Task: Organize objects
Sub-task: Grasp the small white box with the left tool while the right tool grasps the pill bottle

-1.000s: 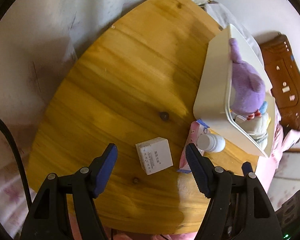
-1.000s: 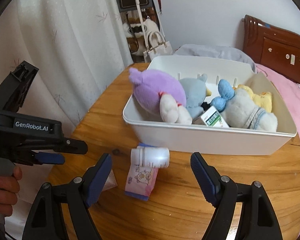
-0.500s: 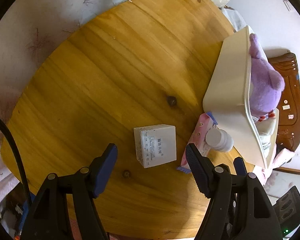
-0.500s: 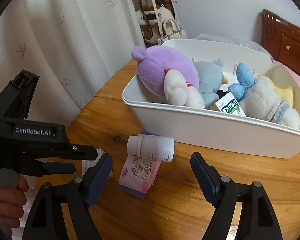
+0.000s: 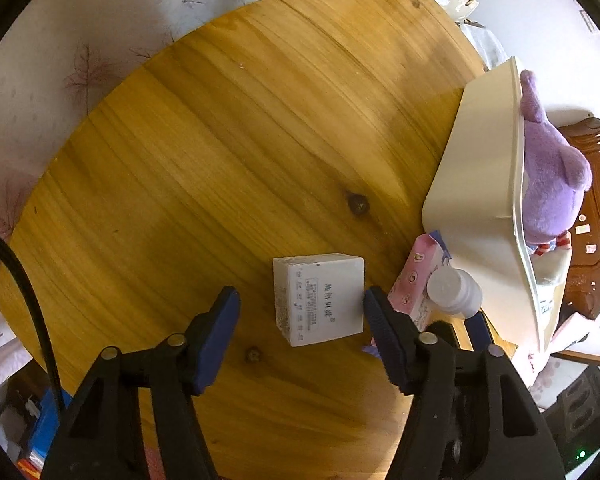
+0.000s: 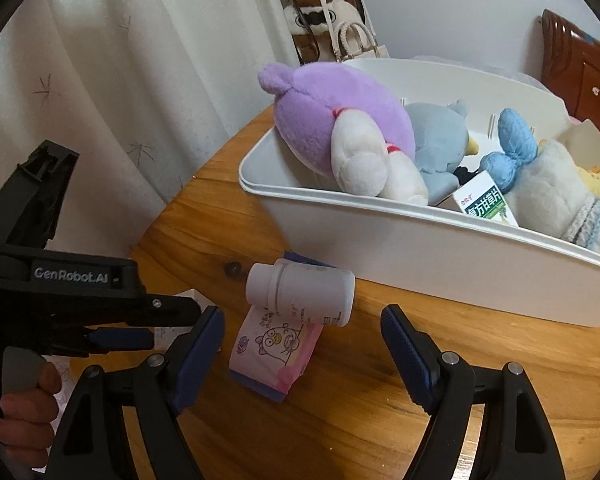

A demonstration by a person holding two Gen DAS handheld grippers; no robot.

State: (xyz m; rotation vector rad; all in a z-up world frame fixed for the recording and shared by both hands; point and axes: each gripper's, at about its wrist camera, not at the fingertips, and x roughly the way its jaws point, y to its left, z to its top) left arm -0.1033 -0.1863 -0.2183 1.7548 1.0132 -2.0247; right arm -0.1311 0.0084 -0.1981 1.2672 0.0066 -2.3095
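A white cardboard box [image 5: 320, 298] lies on the round wooden table [image 5: 228, 128]. My left gripper [image 5: 298, 306] is open, its jaws on either side of the box, the right pad close to its edge. A white pill bottle [image 6: 300, 294] lies on its side on a pink tissue pack [image 6: 276, 350], next to the white bin [image 6: 440, 256]. Both also show in the left wrist view, the bottle [image 5: 454, 290] and the pack [image 5: 416, 280]. My right gripper [image 6: 302, 354] is open, just short of the bottle and pack. The left gripper's body [image 6: 60, 288] hides most of the box in the right view.
The bin [image 5: 484, 184] holds a purple plush [image 6: 332, 128], a blue plush [image 6: 440, 136], a white and blue plush [image 6: 552, 196] and a green carton [image 6: 486, 200]. Curtains [image 6: 120, 60] hang left of the table. Handbags [image 6: 332, 28] hang behind. A wooden bed frame [image 6: 580, 68] stands at right.
My left gripper has come down toward the white box, which now lies between its jaws. My right gripper has moved closer to the bottle and tissue pack.
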